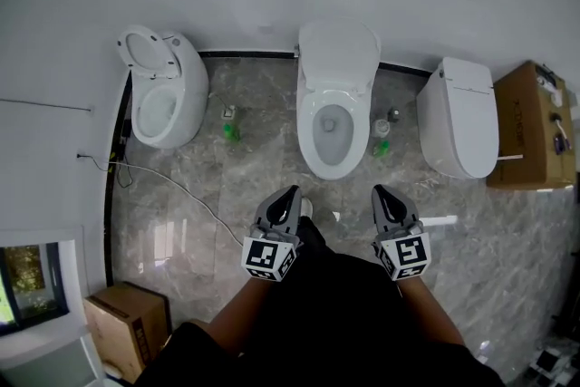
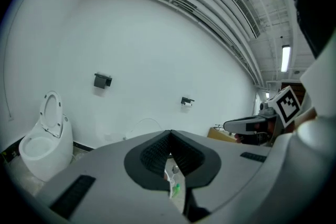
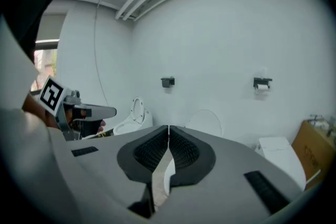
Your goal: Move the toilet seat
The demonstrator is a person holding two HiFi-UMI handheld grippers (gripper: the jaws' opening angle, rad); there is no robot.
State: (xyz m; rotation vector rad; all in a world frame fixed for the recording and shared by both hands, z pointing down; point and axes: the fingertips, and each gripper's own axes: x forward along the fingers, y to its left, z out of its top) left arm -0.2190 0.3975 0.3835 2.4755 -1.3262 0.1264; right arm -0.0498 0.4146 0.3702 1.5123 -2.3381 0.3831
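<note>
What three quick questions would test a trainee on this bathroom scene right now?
1. True or false: the white ceramic toilet at far right has its lid closed.
2. Which lies nearest ahead of both grippers? A) brown cardboard box B) middle white ceramic toilet with open bowl C) black wall holder
3. Fill in: the left gripper and right gripper have jaws ___, holding nothing.
Key: 1 true; 2 B; 3 shut.

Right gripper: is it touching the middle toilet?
Apart. The head view shows bare floor between the right gripper, its jaws shut, and the front rim of the middle toilet.
</note>
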